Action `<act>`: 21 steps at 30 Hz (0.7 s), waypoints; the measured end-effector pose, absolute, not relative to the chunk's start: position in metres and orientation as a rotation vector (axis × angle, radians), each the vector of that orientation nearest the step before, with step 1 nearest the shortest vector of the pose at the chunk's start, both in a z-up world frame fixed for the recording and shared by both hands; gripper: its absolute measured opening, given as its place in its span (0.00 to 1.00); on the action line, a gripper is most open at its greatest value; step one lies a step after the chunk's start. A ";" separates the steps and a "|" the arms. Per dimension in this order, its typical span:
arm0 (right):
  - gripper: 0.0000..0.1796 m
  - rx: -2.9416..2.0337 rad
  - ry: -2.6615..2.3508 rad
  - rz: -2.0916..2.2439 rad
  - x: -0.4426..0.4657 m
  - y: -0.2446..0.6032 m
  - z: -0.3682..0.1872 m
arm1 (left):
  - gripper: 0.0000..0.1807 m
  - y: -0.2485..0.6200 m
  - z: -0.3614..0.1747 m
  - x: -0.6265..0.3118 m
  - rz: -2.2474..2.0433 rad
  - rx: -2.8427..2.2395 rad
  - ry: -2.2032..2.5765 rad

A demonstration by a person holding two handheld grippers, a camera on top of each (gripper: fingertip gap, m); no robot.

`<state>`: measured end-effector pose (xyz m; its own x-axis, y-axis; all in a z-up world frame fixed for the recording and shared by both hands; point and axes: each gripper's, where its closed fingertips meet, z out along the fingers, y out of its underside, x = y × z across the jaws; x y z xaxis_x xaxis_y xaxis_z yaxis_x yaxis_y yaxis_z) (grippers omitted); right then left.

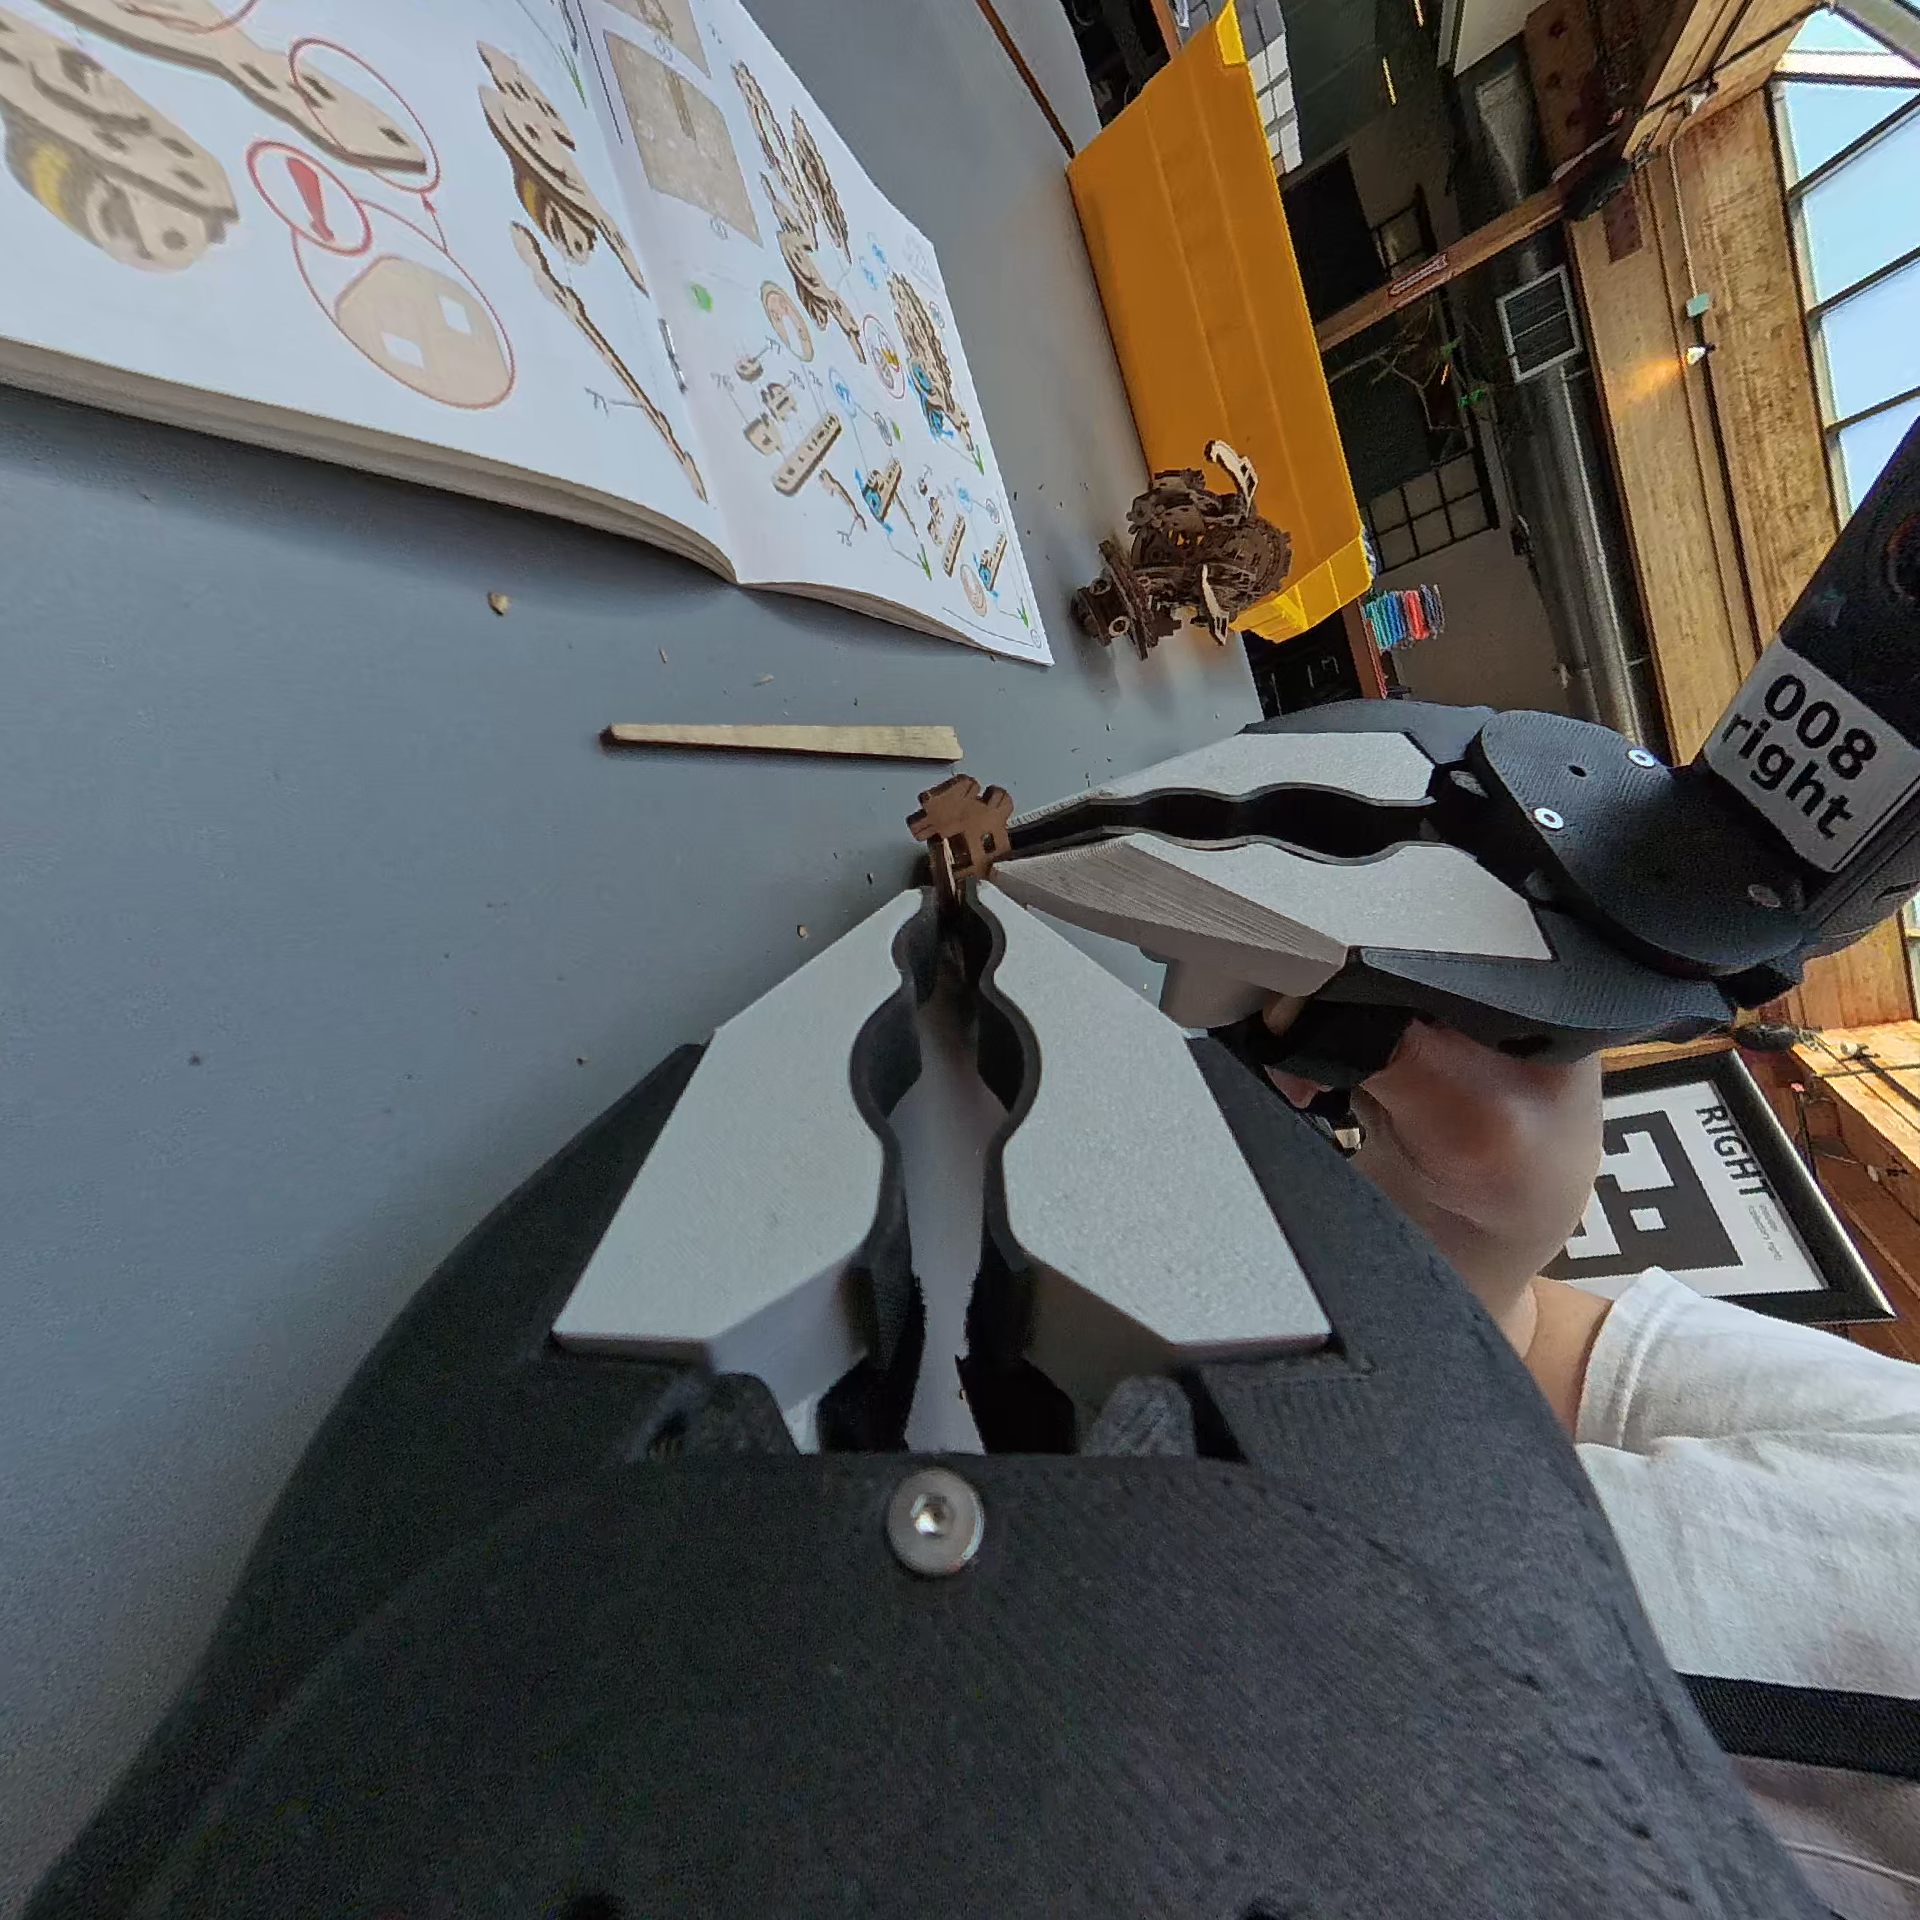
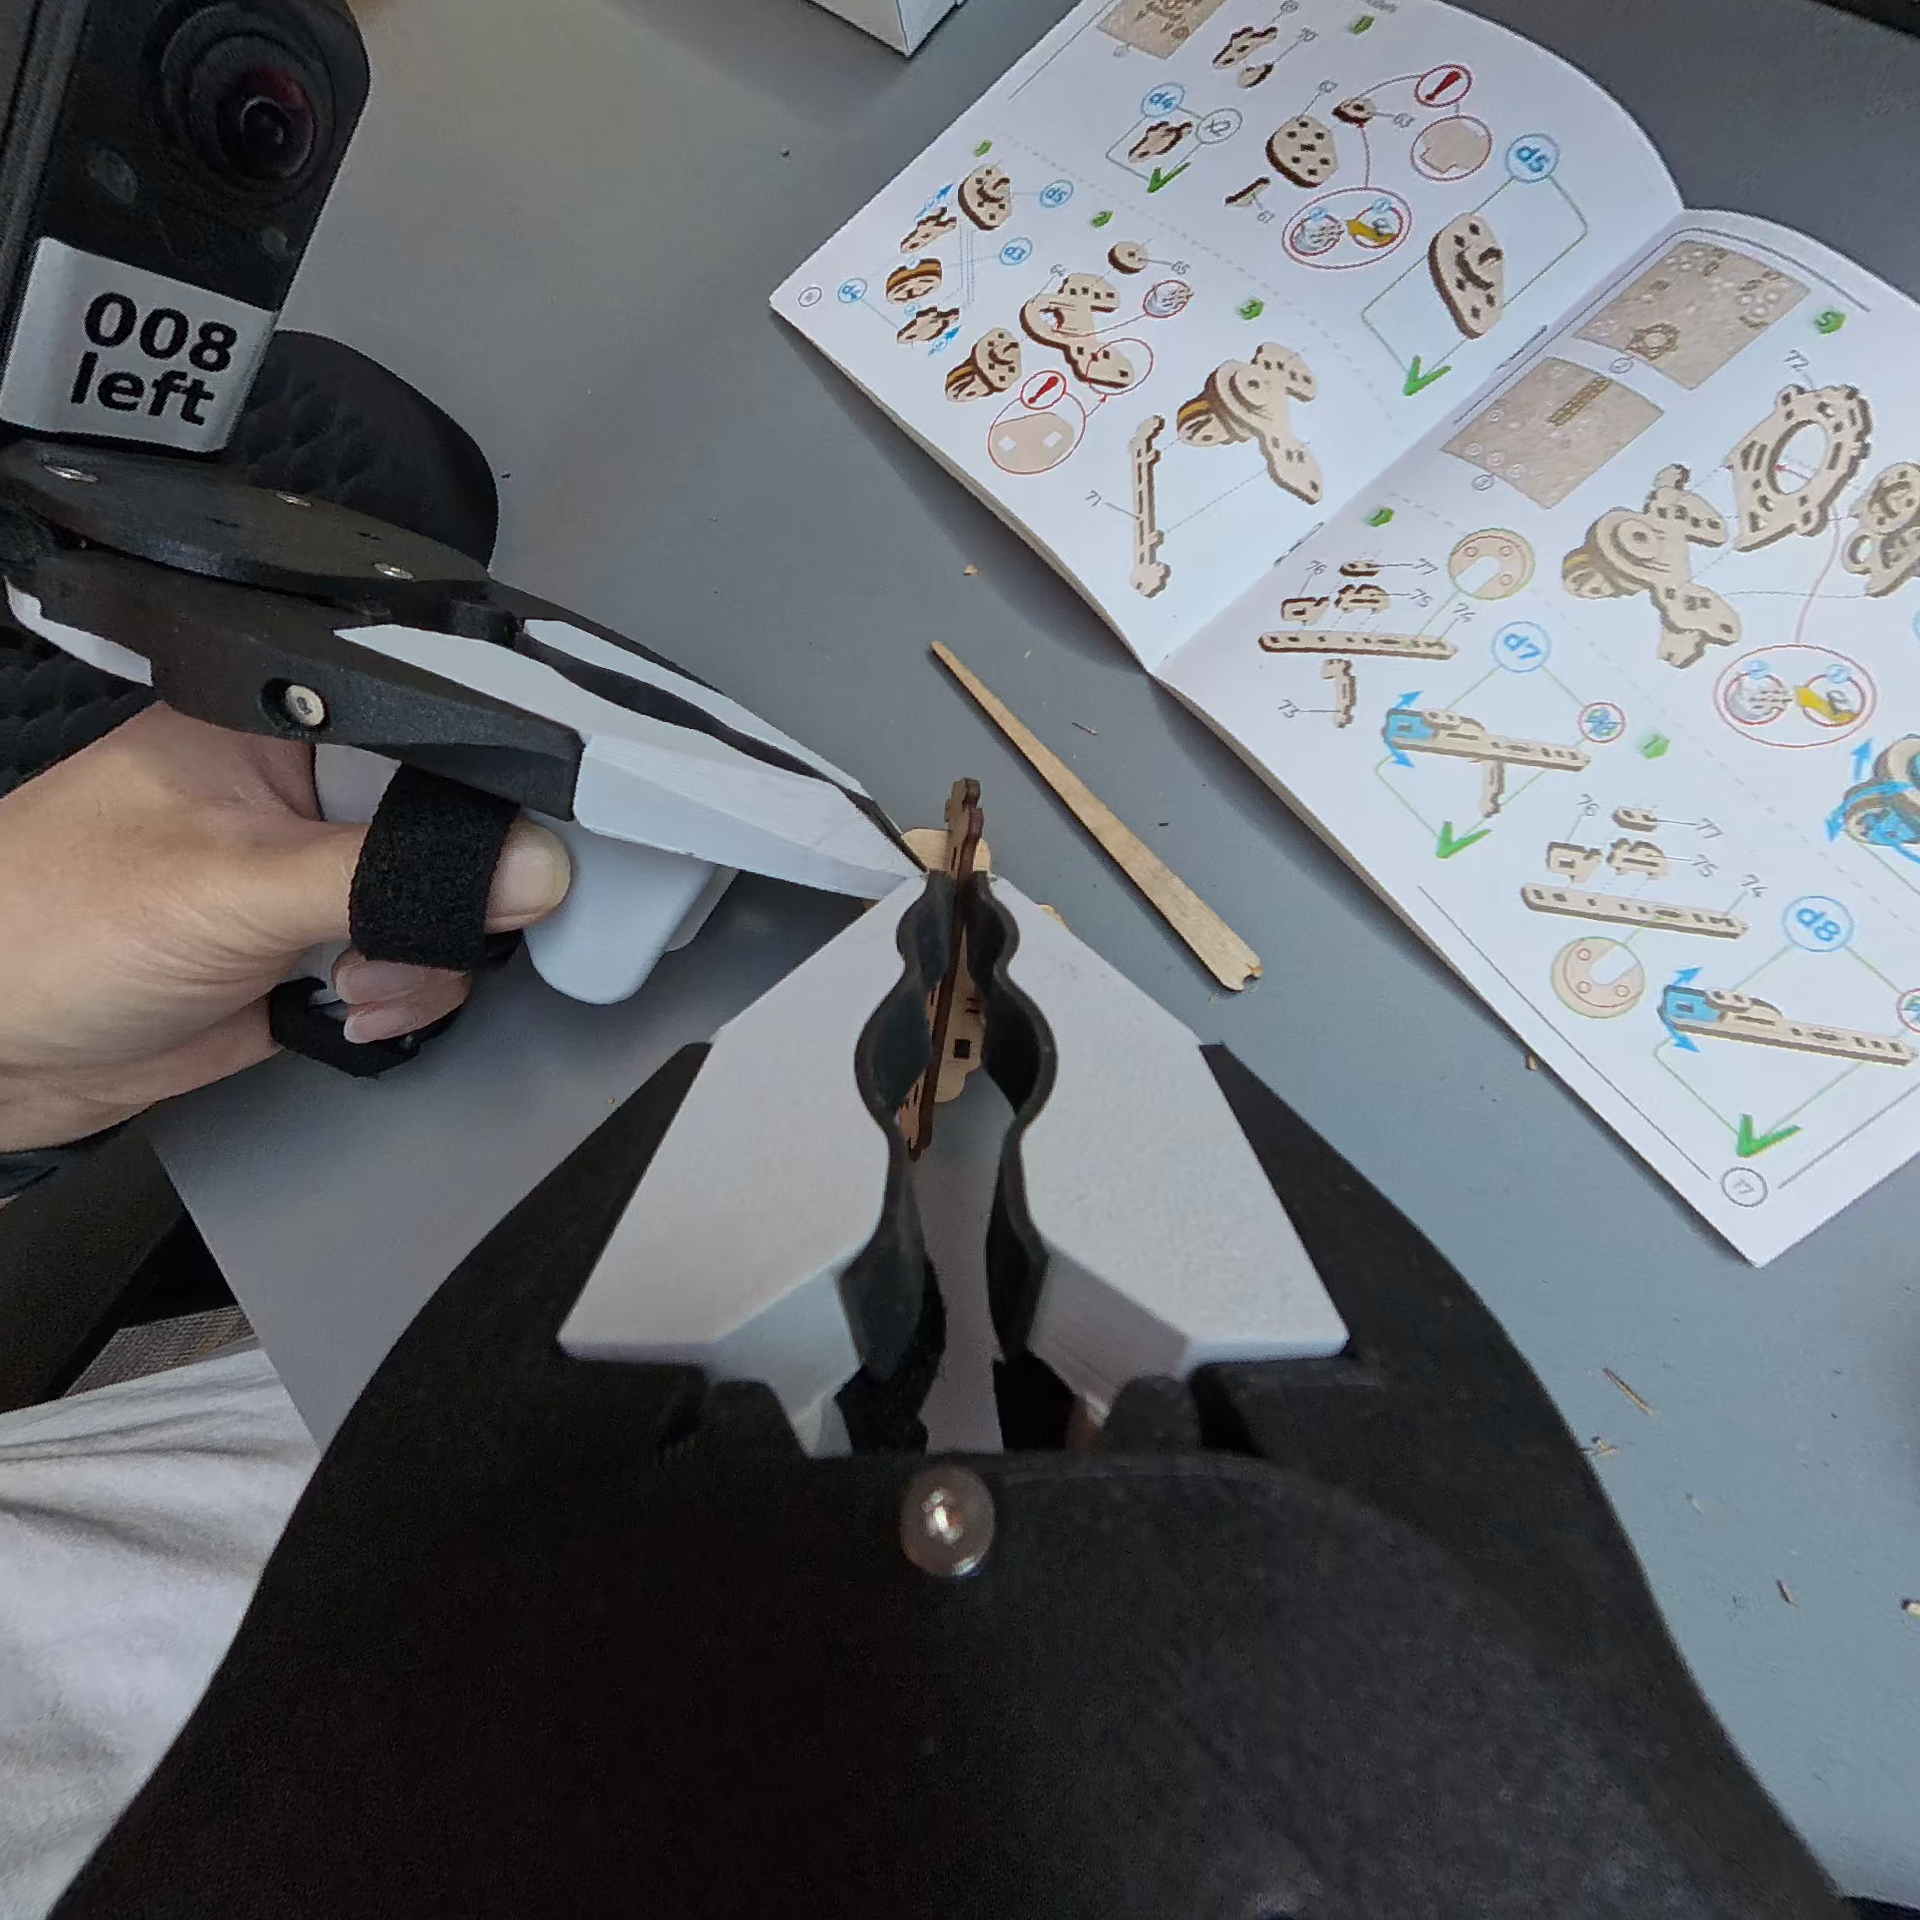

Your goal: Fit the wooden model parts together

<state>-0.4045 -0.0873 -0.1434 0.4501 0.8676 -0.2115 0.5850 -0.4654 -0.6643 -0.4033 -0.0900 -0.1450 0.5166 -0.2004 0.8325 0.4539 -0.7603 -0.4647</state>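
1. Left wrist view puts the grey table [image 1: 312, 935] under everything, with the open instruction booklet [image 1: 520, 260] well ahead of the tips and to their left, and a yellow bin [image 1: 1205, 260] far ahead to the right
2. A part-built wooden model [image 1: 1184, 561] stands ahead of the tips, just before the bin; a loose wooden stick [image 1: 779, 740] lies on the table just ahead of them
3. Left gripper [image 1: 951, 914] is clenched on a thin wooden piece [image 1: 948, 883] at its very tips
4. Right gripper [image 2: 951, 935], coming in from the right, is clamped on a flat slotted wooden part [image 2: 951, 997] held edge-on between its fingers
5. The two parts meet at the tips, so the joining step looks under way; next calls for lining tab with slot and pressing gently, as such thin wood may snap
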 end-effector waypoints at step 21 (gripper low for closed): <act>0.02 -2.380 -1.403 0.842 -0.401 -0.088 -0.144 | 0.00 -0.089 -0.144 -0.402 -1.297 -2.082 -0.208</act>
